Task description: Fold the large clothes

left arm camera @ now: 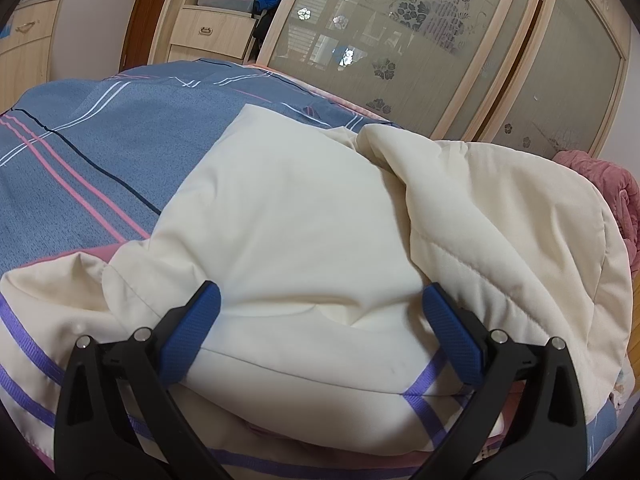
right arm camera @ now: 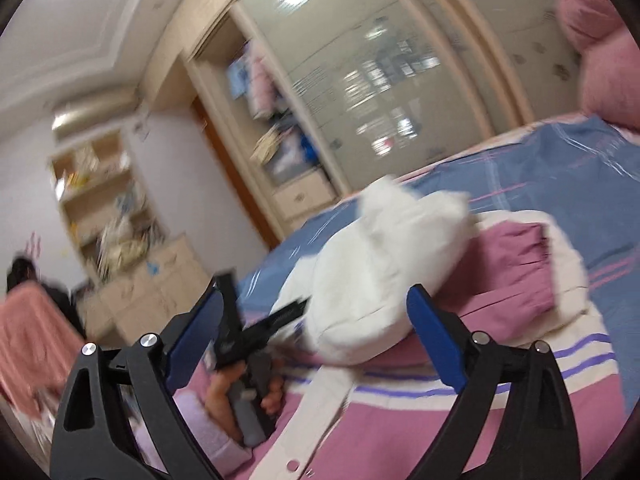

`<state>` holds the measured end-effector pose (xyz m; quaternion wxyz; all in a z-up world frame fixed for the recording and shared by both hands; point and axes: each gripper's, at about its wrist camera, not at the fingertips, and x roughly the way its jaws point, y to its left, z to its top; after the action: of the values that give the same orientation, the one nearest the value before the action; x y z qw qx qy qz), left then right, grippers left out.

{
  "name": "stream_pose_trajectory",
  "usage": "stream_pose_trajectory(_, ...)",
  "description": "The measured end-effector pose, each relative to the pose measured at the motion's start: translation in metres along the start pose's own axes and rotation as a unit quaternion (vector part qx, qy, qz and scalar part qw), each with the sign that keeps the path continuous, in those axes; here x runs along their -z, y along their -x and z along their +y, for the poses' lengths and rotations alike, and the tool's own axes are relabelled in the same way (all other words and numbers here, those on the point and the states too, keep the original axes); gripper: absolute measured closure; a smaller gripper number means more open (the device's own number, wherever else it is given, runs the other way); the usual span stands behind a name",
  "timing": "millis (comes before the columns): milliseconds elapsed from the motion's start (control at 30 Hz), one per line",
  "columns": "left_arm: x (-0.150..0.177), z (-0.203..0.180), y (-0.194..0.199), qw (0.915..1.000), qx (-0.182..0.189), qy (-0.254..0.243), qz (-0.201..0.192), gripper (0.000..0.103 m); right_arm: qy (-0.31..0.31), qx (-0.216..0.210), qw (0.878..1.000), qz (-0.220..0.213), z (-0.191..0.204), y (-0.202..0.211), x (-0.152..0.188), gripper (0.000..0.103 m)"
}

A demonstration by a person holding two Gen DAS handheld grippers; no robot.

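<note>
Blue-padded, the left gripper (left arm camera: pixel 320 336) straddles the cream coat (left arm camera: pixel 304 216) bunched on the striped bedspread (left arm camera: pixel 80 152), jaws wide on either side of a fold as if to steady it—while the right gripper (right arm camera: pixel 316 336) hangs spread and empty above the coat, apparently freed to reach for another part.

Blue striped bedspread (left arm camera: pixel 80 136), frosted floral wardrobe doors (left arm camera: pixel 400 40), pink blanket (left arm camera: pixel 612 184), cluttered shelves (right arm camera: pixel 108 208).
</note>
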<state>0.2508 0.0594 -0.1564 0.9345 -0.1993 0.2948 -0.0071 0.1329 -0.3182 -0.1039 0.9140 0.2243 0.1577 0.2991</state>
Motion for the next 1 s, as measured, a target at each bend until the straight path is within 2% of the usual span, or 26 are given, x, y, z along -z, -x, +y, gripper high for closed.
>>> stream_pose_trajectory(100,0.000,0.001,0.000,1.0000,0.002,0.001,-0.001,0.002,-0.090,0.050,0.994,-0.039,-0.046,0.013,-0.013,0.007)
stream_pose_trajectory(200,0.001,0.001,0.002,1.0000,0.004,0.003,-0.002,0.002,-0.151,0.132,0.980,-0.019,-0.086,0.008,-0.015,0.006)
stream_pose_trajectory(300,-0.002,-0.004,0.003,0.9999,-0.009,0.009,0.000,0.002,-0.181,0.142,0.973,-0.003,-0.105,-0.003,-0.010,0.006)
stream_pose_trajectory(367,-0.014,-0.010,0.011,0.9995,-0.028,0.011,0.009,0.002,-0.169,0.136,0.976,0.010,-0.103,-0.017,-0.008,0.006)
stream_pose_trajectory(467,-0.035,-0.016,0.040,0.9987,0.002,0.040,-0.030,0.002,-0.119,0.163,0.979,0.006,-0.087,-0.030,-0.006,0.006)
stream_pose_trajectory(533,-0.047,-0.026,0.042,0.9978,0.023,0.057,-0.027,0.002,-0.078,0.172,0.982,-0.003,-0.070,-0.033,-0.007,0.005)
stream_pose_trajectory(633,-0.059,-0.056,0.023,0.9983,0.042,0.041,0.011,0.002,-0.048,0.146,0.988,-0.026,-0.052,-0.024,-0.009,0.005)
stream_pose_trajectory(733,-0.057,-0.092,0.002,0.9989,0.032,0.002,0.034,0.002,-0.041,0.113,0.993,-0.023,-0.049,-0.031,-0.011,0.005)
stream_pose_trajectory(800,-0.052,-0.109,-0.010,0.9982,0.033,-0.012,0.048,0.002,-0.082,0.055,0.995,0.028,-0.064,-0.062,-0.012,0.006)
stream_pose_trajectory(833,-0.050,-0.119,-0.014,0.9983,0.026,-0.019,0.050,0.002,-0.125,0.026,0.990,0.059,-0.079,-0.080,-0.007,0.007)
stream_pose_trajectory(867,-0.049,-0.125,-0.015,0.9986,0.013,-0.023,0.045,0.002,-0.154,0.029,0.986,0.065,-0.090,-0.088,-0.001,0.008)
stream_pose_trajectory(900,-0.049,-0.128,-0.016,0.9988,0.009,-0.024,0.042,0.002,-0.172,0.043,0.982,0.066,-0.098,-0.091,0.005,0.023)
stream_pose_trajectory(933,-0.046,-0.128,-0.012,0.9987,0.011,-0.025,0.042,0.002,-0.190,0.051,0.978,0.075,-0.108,-0.095,0.010,0.050)
stream_pose_trajectory(967,-0.047,-0.130,-0.012,0.9985,0.013,-0.029,0.045,0.002,-0.203,0.042,0.975,0.083,-0.113,-0.096,0.011,0.068)
stream_pose_trajectory(1000,-0.049,-0.131,-0.011,0.9983,0.013,-0.033,0.046,0.002,-0.229,0.008,0.969,0.094,-0.120,-0.097,0.011,0.093)
